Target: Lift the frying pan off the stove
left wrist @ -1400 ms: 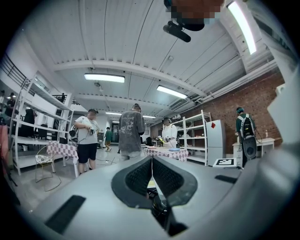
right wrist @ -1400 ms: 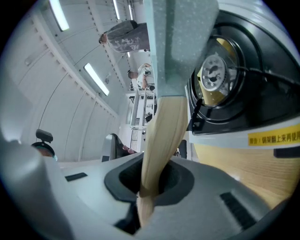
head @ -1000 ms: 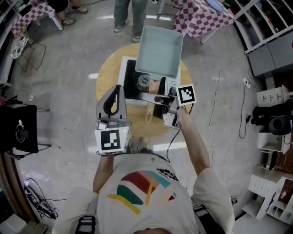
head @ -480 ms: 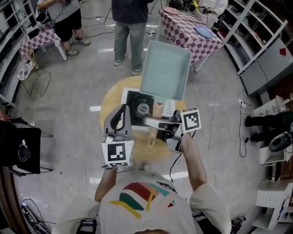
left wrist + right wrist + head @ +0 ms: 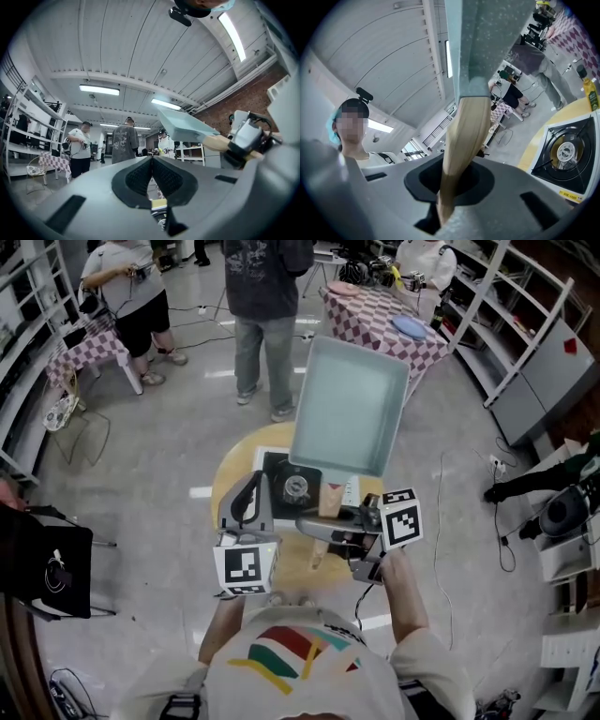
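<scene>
Right gripper (image 5: pixel 321 527) is clamped shut on the one wooden handle (image 5: pixel 464 136) of the frying pan (image 5: pixel 349 409), with the handle pinched between its two jaws. Left gripper (image 5: pixel 151 174) is just to its left, its two jaws pressed together with nothing between them. One frying pan shows, square and pale blue. It hangs in the air at the far end of the handle, tilted, and touches nothing below. Under it on the one round wooden table (image 5: pixel 228 486) sits one gas stove (image 5: pixel 277 468), black on top. Its single burner (image 5: pixel 565 151) is bare, and the pan is well clear of it. Farther out on the grey floor, two people stand on the far side of the table, one in a dark shirt (image 5: pixel 267 292) and one at the far left (image 5: pixel 124 292). Two checked tables flank them, one at the far left (image 5: pixel 92 341) and one at the far right (image 5: pixel 375 313)
</scene>
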Tool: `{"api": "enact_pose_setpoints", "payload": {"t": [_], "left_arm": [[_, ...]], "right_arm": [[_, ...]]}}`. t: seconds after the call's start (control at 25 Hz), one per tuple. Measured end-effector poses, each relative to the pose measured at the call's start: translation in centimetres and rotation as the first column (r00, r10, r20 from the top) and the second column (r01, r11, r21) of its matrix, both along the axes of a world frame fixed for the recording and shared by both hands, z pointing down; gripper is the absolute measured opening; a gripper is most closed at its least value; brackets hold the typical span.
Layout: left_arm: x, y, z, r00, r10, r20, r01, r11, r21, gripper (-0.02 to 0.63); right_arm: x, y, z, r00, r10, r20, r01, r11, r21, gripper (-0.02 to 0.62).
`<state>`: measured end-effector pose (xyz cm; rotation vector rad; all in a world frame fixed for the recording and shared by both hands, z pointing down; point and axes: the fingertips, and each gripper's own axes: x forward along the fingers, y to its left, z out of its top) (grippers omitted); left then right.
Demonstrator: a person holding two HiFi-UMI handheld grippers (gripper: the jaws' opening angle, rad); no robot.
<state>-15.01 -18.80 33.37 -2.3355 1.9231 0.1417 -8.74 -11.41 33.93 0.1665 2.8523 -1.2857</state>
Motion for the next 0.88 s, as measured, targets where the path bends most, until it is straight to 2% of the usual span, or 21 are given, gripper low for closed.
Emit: {"api": "enact_pose_setpoints", "payload": {"t": [0.44, 0.88], "left_arm": [[0.0, -0.2, 0.3, 1.0, -0.006, 0.009, 0.006, 1.0, -0.012, 0.006], [0.3, 0.4, -0.4, 1.0, 0.004, 0.011, -0.004, 1.0, 0.017, 0.006]], "right_arm": [[0.0, 0.9, 0.2, 1.0, -0.024, -0.018, 0.024, 0.999, 0.027, 0.025], [0.2, 1.4, 0.3, 0.999, -0.016, -0.031, 0.017, 0.999, 0.033, 0.029]]}}
